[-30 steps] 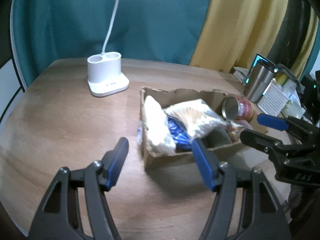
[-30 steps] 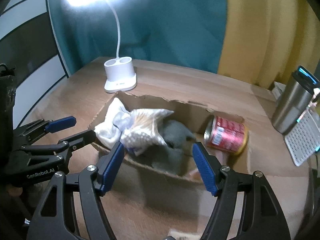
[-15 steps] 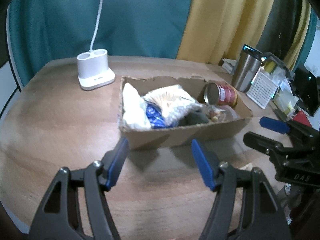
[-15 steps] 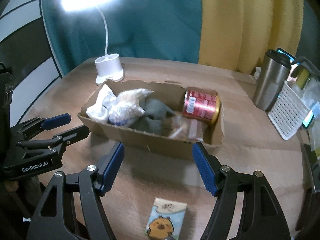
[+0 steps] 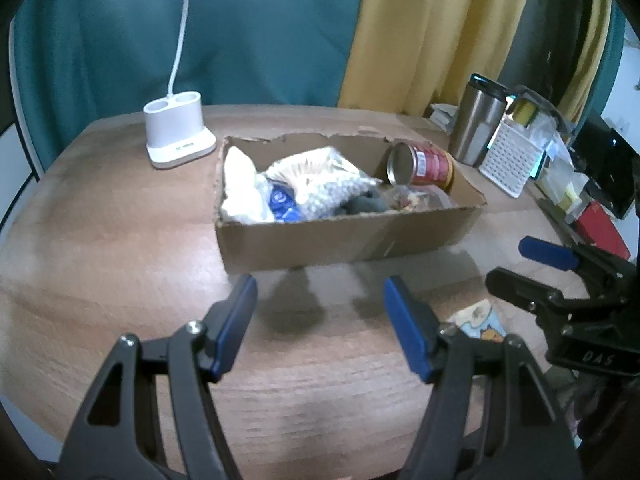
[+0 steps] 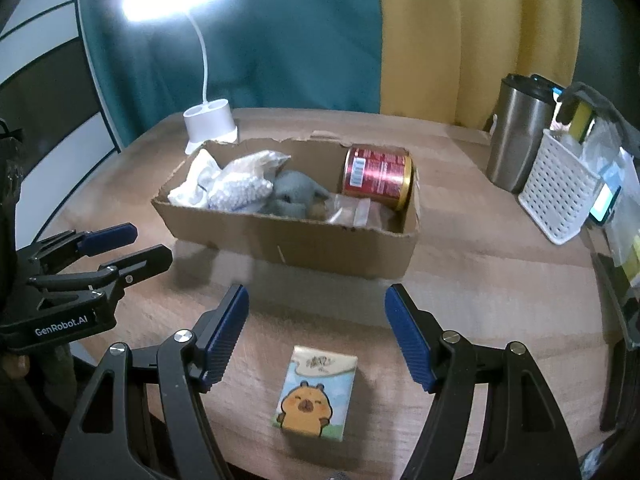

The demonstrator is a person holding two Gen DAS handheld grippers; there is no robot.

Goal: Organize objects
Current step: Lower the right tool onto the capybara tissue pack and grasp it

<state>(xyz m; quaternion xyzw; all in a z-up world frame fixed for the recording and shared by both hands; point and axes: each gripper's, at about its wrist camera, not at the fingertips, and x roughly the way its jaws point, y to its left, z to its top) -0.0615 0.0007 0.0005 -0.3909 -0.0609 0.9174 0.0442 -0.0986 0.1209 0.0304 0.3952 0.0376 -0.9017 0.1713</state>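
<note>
A low cardboard box (image 5: 344,236) (image 6: 296,240) stands on the wooden table. It holds a red can (image 6: 376,176) (image 5: 428,162) on its side, a grey plush toy (image 6: 294,196), a white bubble-wrap bag (image 5: 328,188) (image 6: 240,188), a white cloth (image 5: 240,184) and a clear snack bag (image 6: 354,214). A small tissue pack with a capybara picture (image 6: 314,394) (image 5: 478,322) lies on the table in front of the box. My left gripper (image 5: 320,312) (image 6: 132,244) is open and empty, before the box. My right gripper (image 6: 316,320) (image 5: 520,260) is open and empty, just above the tissue pack.
A white desk lamp base (image 5: 176,136) (image 6: 210,122) stands behind the box at left. A steel tumbler (image 6: 520,136) (image 5: 480,120) and a white perforated basket (image 6: 560,196) (image 5: 512,160) with clutter stand at right. Teal and yellow curtains hang behind.
Both grippers have pulled back and up from the box, staying open. The box now looks farther away, and the tissue pack has come into view below the right gripper.
</note>
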